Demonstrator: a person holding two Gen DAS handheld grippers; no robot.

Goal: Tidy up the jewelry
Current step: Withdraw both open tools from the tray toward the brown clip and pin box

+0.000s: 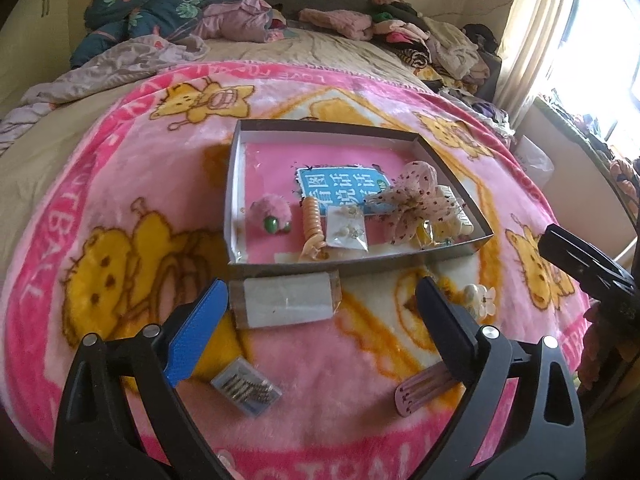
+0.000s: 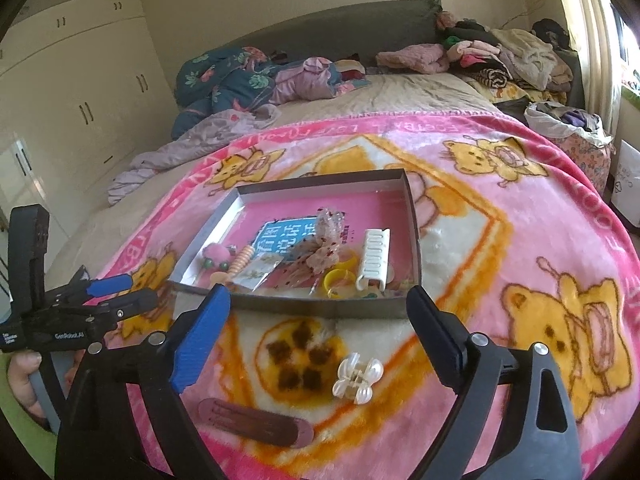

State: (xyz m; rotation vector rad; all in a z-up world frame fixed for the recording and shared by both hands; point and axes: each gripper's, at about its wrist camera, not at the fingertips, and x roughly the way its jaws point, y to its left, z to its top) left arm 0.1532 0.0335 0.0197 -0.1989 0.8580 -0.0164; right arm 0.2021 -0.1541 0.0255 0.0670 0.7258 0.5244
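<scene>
both tools wide open, empty | left tool (image 1: pixel 320 316) just short of tray (image 1: pixel 236 184) near edge | right tool (image 2: pixel 320 336) over pearl clip (image 2: pixel 357 376) | blanket (image 2: pixel 500 216) free rt of tray

A wide bed (image 2: pixel 400 92) fills the room, spread with a pink cartoon blanket (image 2: pixel 520 208) over a beige sheet (image 1: pixel 340 50). At twelve o'clock a dark grey headboard (image 2: pixel 340 28) runs along the pale wall. Crumpled bedding, a teal floral quilt (image 2: pixel 224 76) among it, lies at eleven o'clock; a heap of folded clothes (image 2: pixel 516 56) sits at one o'clock. Cream wardrobe doors (image 2: pixel 80 92) with dark handles stand at nine to ten o'clock. At two o'clock, strong daylight pours through a window (image 1: pixel 600 40) past a pale curtain (image 1: pixel 532 32).
</scene>
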